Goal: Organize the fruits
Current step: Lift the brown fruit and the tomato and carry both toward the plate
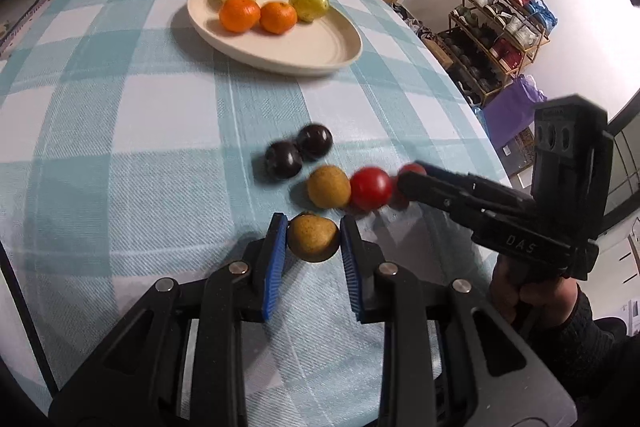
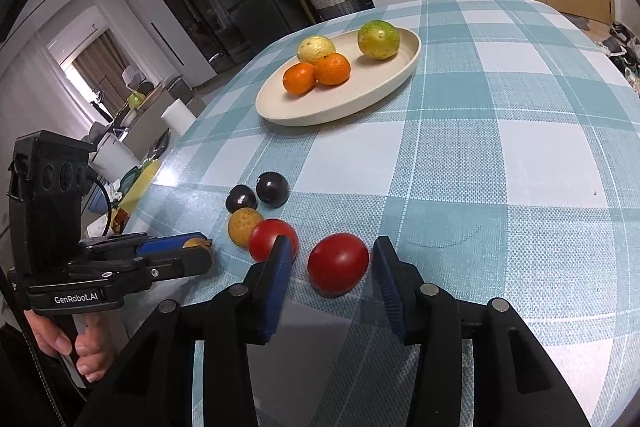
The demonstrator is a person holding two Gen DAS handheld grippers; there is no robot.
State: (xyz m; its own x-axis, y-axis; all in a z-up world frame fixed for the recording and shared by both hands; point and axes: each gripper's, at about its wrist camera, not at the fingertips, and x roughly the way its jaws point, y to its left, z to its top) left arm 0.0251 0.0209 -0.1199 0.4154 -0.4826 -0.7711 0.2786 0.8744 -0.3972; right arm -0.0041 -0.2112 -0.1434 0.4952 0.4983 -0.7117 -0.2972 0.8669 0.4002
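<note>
My left gripper point(image 1: 313, 219) is shut on a small brown round fruit point(image 1: 313, 237) just above the checked cloth; from the right wrist view the left gripper point(image 2: 198, 247) shows a sliver of that fruit. My right gripper point(image 2: 333, 243) stands open around a red tomato point(image 2: 338, 269), with gaps on both sides. In the left wrist view the right gripper point(image 1: 412, 175) half hides that tomato. A second tomato point(image 1: 371, 188), another brown fruit point(image 1: 329, 187) and two dark plums point(image 1: 283, 159) lie close together. The cream plate point(image 1: 340, 59) holds two oranges point(image 1: 239, 14) and two yellow-green citrus fruits.
The blue-and-white checked table point(image 2: 500, 147) drops off near the fruit cluster on the left of the right wrist view. A person's hands point(image 1: 532, 299) hold both handles. Suitcases, drawers and a shelf rack point(image 1: 504, 27) stand beyond the table.
</note>
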